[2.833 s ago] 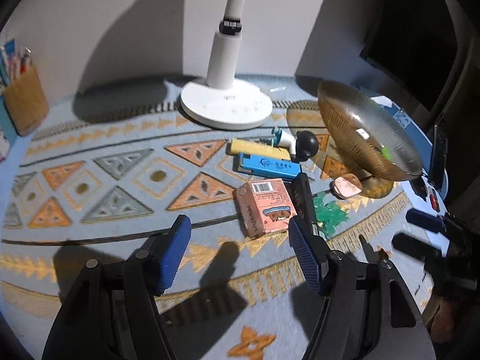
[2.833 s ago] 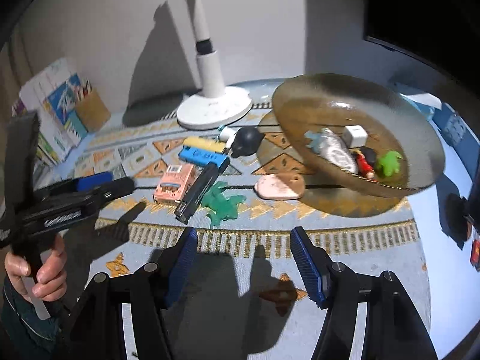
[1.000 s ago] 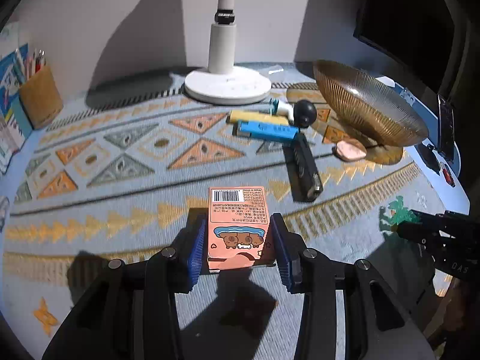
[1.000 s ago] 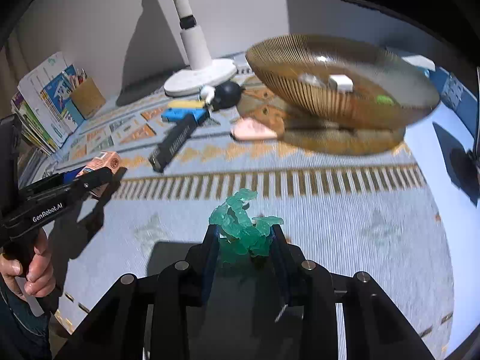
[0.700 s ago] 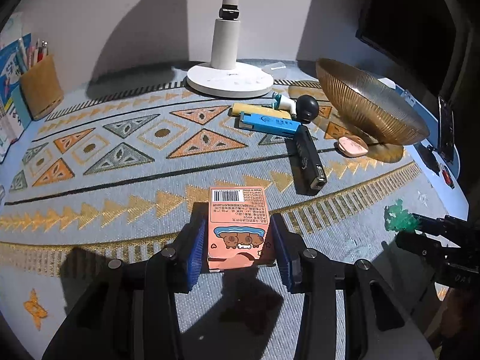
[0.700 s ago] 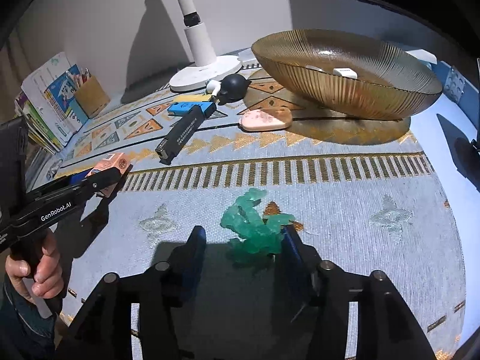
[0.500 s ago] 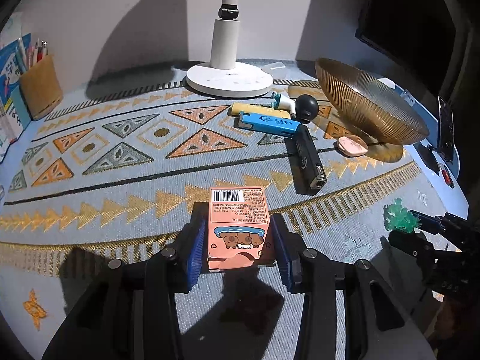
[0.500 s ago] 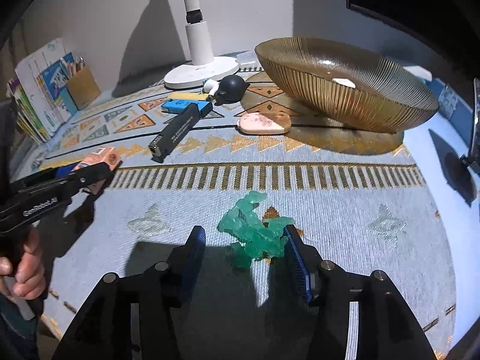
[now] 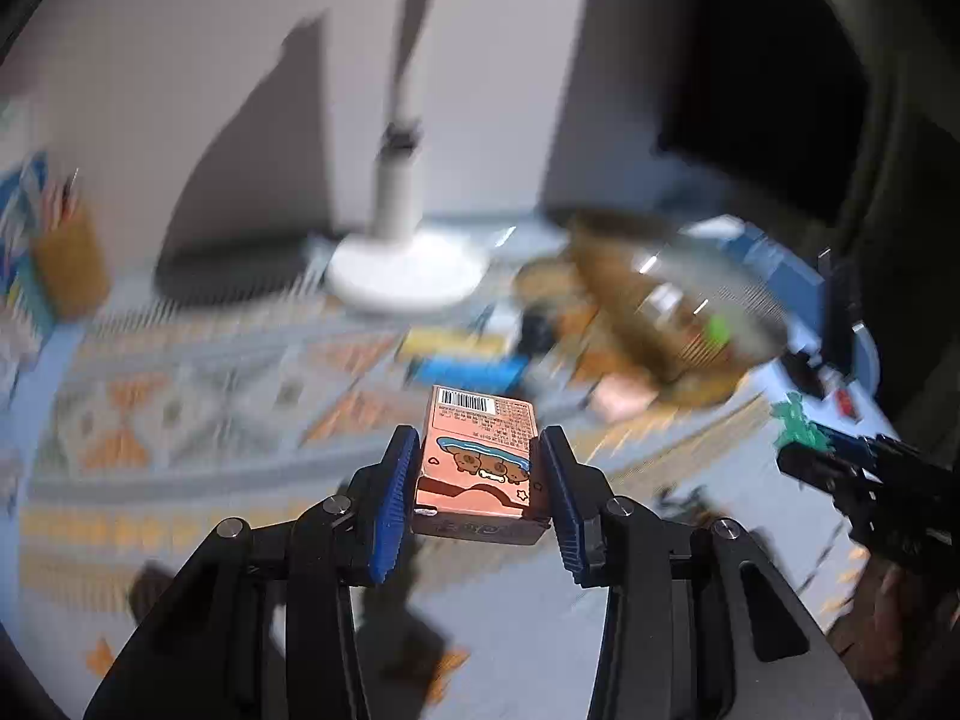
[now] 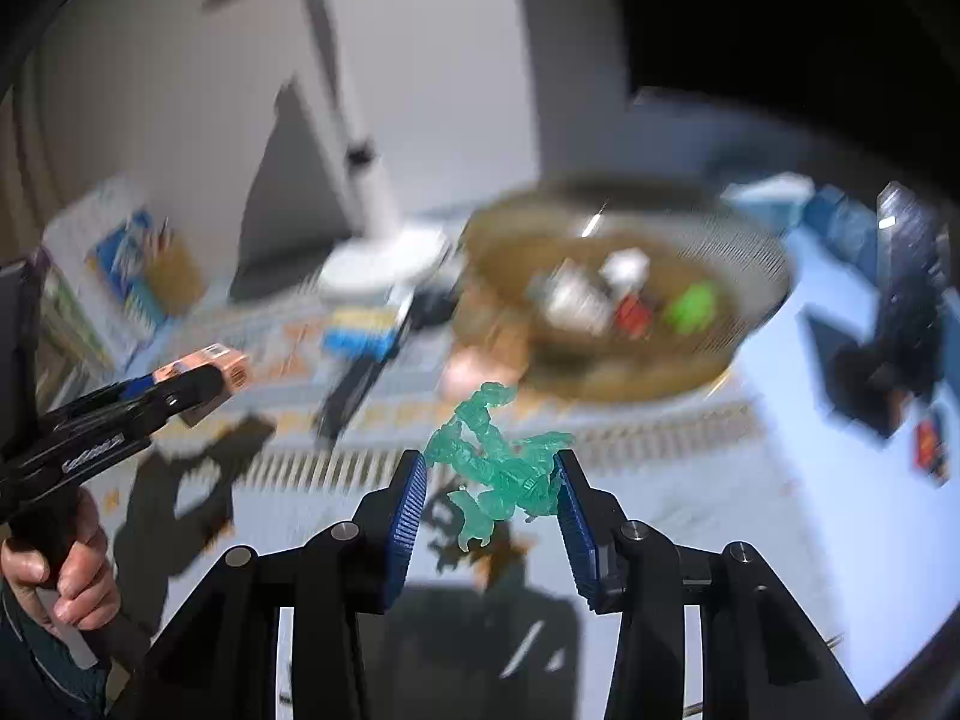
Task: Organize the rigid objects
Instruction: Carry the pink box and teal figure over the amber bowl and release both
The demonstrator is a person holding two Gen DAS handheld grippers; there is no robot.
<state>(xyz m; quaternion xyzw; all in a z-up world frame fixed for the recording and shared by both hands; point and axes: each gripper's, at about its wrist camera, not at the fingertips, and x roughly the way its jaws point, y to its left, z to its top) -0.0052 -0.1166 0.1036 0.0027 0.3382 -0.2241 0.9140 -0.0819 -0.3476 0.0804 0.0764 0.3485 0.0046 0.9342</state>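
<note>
Left wrist view: left hand-held gripper (image 9: 479,495) clamps a pink box (image 9: 480,468); right hand-held gripper (image 10: 492,501), jaws closing around a green figurine (image 10: 501,468), likely heads for the bowl (image 10: 744,324) next.

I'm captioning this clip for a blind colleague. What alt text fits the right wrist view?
The right gripper, its jaws closing, carries a translucent green toy figure above a patterned mat. Behind it, blurred, sits a ribbed amber bowl holding small items. At left, a hand's left gripper holds a pink box.
</note>
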